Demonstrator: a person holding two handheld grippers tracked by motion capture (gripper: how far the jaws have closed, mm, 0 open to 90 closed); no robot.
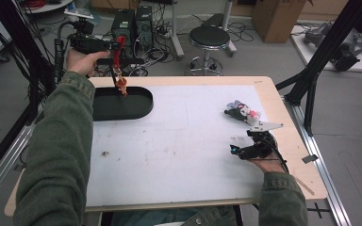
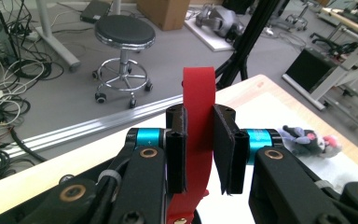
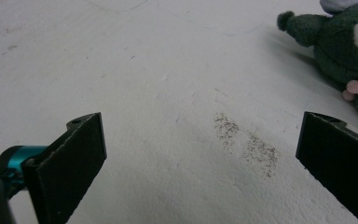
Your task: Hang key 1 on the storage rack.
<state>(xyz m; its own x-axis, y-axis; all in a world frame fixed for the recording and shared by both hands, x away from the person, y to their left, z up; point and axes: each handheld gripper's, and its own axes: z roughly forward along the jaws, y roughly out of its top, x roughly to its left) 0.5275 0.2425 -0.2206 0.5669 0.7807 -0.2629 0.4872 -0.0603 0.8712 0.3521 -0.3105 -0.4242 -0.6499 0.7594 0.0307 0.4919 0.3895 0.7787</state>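
High view: left claw, raised at the far left corner of the surface, pinches a red strap whose small figure charm dangles over the black oval tray. Left gripper view: strap clamped between both pads. Right claw rests low on the surface, jaws wide apart and empty, near the plush toys.

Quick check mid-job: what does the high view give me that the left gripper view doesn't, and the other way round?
High view alone: the black oval tray with the small charm dangling over it, and the right gripper resting open on the table. Left gripper view alone: the jaws of the left gripper pinching the red strap. Both: the strap, the plush toy and the stool.
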